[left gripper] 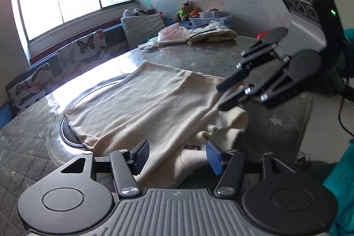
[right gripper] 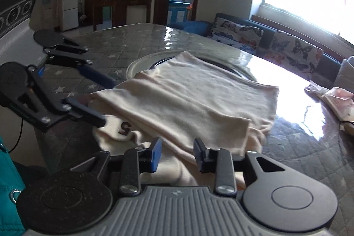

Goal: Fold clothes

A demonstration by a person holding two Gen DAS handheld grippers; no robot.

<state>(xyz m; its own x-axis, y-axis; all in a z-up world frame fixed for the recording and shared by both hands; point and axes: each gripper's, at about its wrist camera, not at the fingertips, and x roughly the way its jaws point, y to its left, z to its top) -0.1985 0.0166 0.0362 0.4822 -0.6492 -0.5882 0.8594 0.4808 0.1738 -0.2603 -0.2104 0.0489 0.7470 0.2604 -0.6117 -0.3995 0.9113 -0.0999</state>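
Note:
A cream garment (left gripper: 143,103) lies folded over on the table (left gripper: 33,147), its upper layer flat and its near edge bunched. A dark "5" print (right gripper: 125,127) shows on the lower layer. My left gripper (left gripper: 178,157) stands open over the near edge, with cloth below the gap and neither pad pressing it. In the right wrist view the left gripper (right gripper: 108,103) sits at the garment's left corner. My right gripper (right gripper: 177,155) is open, its pads apart above the cloth's near fold. From the left wrist view the right gripper (left gripper: 221,97) hovers at the garment's right corner.
A round turntable (right gripper: 141,61) lies partly under the garment. Plastic bags and folded cloth (left gripper: 177,35) are piled at the table's far end. A bench with butterfly cushions (right gripper: 294,50) runs under the window. A teal sleeve (right gripper: 8,187) is close by.

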